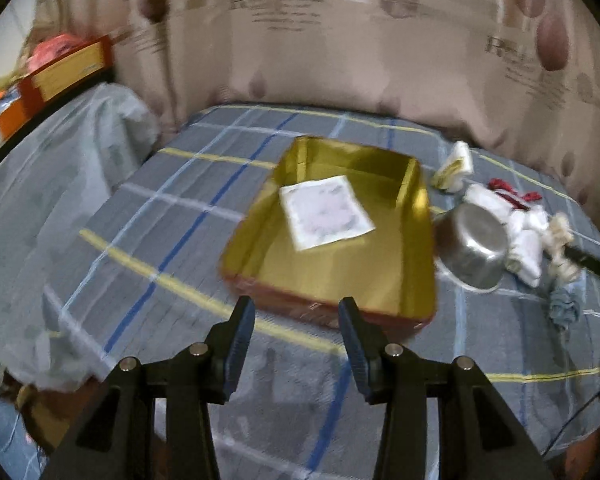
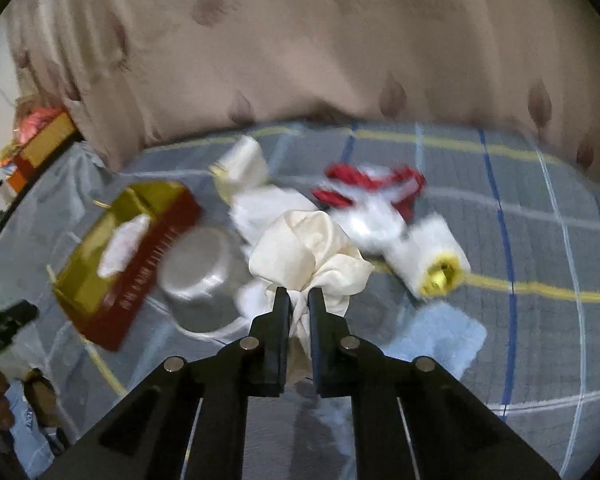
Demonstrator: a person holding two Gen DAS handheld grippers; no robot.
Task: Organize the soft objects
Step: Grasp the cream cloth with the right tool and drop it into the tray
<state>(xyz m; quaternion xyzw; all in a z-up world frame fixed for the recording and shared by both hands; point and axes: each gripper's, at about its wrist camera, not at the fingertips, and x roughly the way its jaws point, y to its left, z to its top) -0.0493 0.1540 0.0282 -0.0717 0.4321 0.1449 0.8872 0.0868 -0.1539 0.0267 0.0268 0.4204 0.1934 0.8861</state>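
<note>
An open box (image 1: 340, 264) with a gold lining and red outside lies on the checked bedspread, a white square of paper (image 1: 324, 212) on its floor. My left gripper (image 1: 298, 308) hovers open just in front of its near wall, nothing between the fingers. In the right wrist view my right gripper (image 2: 299, 300) is shut on a cream cloth (image 2: 304, 252), bunched and raised above the bed. The same box (image 2: 116, 256) sits to its left. Behind the cloth lie white soft pieces (image 2: 364, 220), a red fabric item (image 2: 364, 184) and a white roll with a yellow end (image 2: 432, 260).
A steel pot (image 1: 472, 248) (image 2: 200, 276) lies tipped beside the box. A pale blue towel (image 2: 440, 332) lies near the right gripper, a small grey-blue cloth (image 1: 564, 304) at the right. A patterned beige curtain (image 1: 340, 40) backs the bed. Boxes (image 1: 60, 68) stack at the far left.
</note>
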